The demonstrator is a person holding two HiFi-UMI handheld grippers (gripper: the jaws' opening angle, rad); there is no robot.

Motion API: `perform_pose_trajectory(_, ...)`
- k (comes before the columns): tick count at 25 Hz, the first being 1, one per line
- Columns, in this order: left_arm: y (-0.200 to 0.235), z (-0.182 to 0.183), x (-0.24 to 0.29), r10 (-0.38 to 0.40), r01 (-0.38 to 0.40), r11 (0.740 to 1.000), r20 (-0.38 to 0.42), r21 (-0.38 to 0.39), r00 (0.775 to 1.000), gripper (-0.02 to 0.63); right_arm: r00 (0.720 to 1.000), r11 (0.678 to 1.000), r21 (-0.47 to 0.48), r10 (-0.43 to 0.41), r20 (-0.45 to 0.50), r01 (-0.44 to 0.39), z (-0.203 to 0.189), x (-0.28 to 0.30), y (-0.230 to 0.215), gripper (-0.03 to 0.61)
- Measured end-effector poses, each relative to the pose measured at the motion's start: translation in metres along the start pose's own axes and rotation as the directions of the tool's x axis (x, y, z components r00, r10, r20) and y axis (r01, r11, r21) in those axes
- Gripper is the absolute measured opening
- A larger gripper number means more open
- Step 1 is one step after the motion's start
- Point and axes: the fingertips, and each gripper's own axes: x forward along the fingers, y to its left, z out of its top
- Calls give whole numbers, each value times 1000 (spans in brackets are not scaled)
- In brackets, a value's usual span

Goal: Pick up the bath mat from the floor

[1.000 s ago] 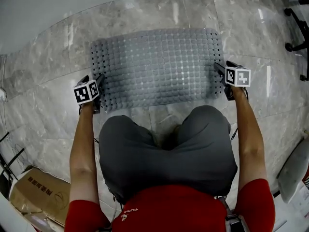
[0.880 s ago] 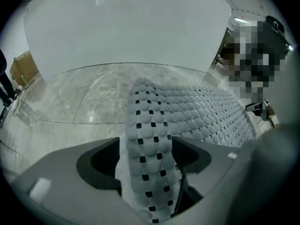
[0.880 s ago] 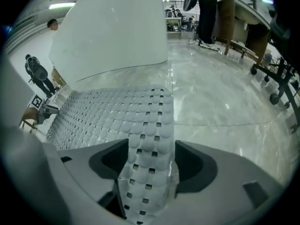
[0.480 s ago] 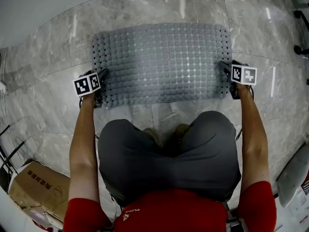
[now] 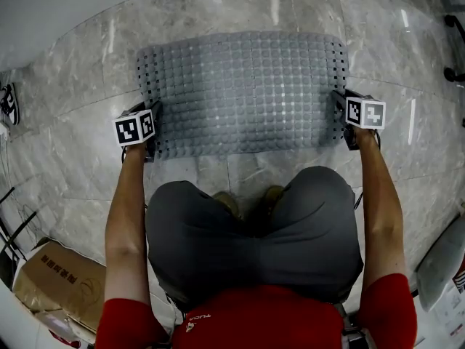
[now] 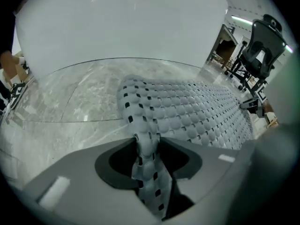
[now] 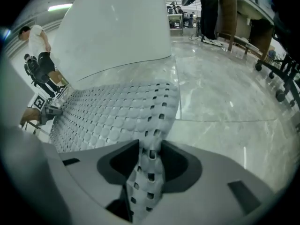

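The grey bath mat (image 5: 243,93), studded and perforated, lies flat on the marble floor in front of the person's knees. My left gripper (image 5: 152,133) is at the mat's left short edge, near the front corner. In the left gripper view the mat (image 6: 187,111) has its edge pinched upright between the closing jaws (image 6: 146,146). My right gripper (image 5: 341,118) sits at the right short edge. In the right gripper view its closing jaws (image 7: 150,151) likewise squeeze a fold of the mat (image 7: 117,111).
A white curved wall (image 5: 73,6) runs behind the mat. A cardboard box (image 5: 54,282) stands at the lower left, a shoe (image 5: 7,104) at the far left and a chair base (image 5: 454,42) at the right. An office chair (image 6: 262,41) and a person (image 7: 40,46) are farther off.
Both grippers have pushed in onto the mat's short edges and their jaws have closed on them. The mat's edges now stand folded up between the jaws.
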Motion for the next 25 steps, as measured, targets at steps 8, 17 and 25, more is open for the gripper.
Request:
perform_pose_trajectory(8, -22, 6, -17, -52, 50, 998, 59, 34, 997, 52, 993, 997, 4, 73, 91, -74, 13, -17, 30, 48)
perform_pose_trajectory(17, -35, 17, -49, -125, 122, 992, 144, 30, 982, 46, 972, 991, 1, 135, 193, -137, 28, -57, 55, 43)
perform_pose_trajectory(25, -52, 30, -90, -182, 173, 983, 218, 60, 959, 46, 943, 981, -29, 193, 272, -192, 44, -104, 81, 43)
